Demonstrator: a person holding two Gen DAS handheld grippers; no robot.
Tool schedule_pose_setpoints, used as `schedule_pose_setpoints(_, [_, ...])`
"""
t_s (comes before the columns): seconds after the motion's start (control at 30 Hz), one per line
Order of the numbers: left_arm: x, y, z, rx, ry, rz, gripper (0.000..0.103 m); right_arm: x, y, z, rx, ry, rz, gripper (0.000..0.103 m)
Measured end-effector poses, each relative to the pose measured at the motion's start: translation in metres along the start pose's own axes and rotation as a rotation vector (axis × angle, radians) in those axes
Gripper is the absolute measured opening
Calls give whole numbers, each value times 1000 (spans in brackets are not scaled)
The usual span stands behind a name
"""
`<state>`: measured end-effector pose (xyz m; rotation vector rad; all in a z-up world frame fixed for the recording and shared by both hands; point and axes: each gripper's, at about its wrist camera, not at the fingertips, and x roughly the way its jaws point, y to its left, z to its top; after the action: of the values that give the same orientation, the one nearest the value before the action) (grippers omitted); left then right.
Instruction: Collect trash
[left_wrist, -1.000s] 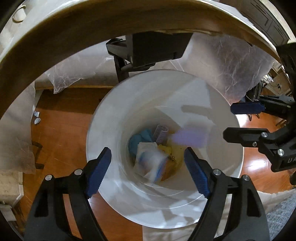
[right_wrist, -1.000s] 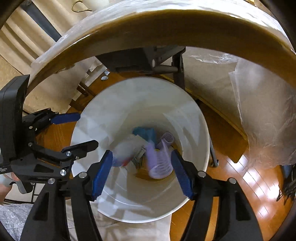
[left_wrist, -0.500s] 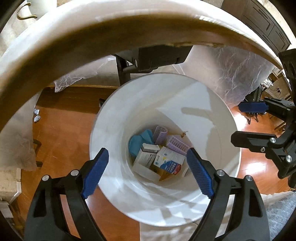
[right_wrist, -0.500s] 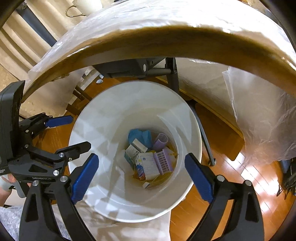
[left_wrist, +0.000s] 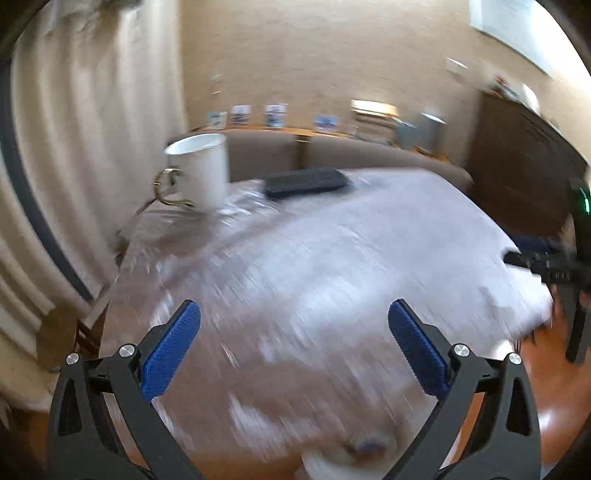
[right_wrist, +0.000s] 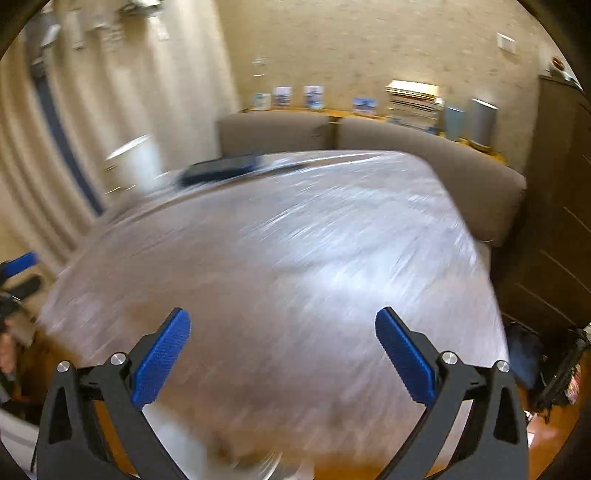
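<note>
Both views are motion-blurred and look across a table (left_wrist: 332, 258) covered in clear plastic film; I see no loose trash on it. My left gripper (left_wrist: 293, 314) hovers above the table's near edge, its jaws opening wide with nothing between the blue pads. My right gripper (right_wrist: 282, 317) is alongside, also opening wide and empty. Each gripper shows at the edge of the other's view: the right gripper (left_wrist: 535, 266) and the left gripper (right_wrist: 18, 273). A white blur (left_wrist: 325, 467) at the bottom edge may be the bin's rim.
A white mug (left_wrist: 201, 170) with a gold handle stands at the table's far left, beside a flat black object (left_wrist: 306, 181). Behind are a grey sofa (right_wrist: 443, 162), a shelf with books and pictures (right_wrist: 410, 99), curtains (left_wrist: 92, 147) on the left and a dark cabinet (left_wrist: 524, 155) on the right.
Both grippers rose from over the white bin to above the table top and tilted up. Their jaws widened. The boxes and purple pieces that were falling came to rest in the bin.
</note>
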<state>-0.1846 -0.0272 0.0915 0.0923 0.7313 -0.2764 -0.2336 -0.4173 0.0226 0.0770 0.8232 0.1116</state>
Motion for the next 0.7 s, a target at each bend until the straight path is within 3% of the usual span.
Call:
schedule_pose_setpoints(0.1, [55, 34, 27, -46, 26, 92, 102, 44, -30, 30, 18, 25, -93, 99])
schedule_pose_setpoints(0.3, [131, 80, 39, -145, 127, 136, 102, 96, -67, 53, 122, 75, -142, 99])
schedule_pose_setpoints(0.7, [177, 99, 36, -168, 206, 152, 102, 130, -85, 68, 104, 93, -222, 99])
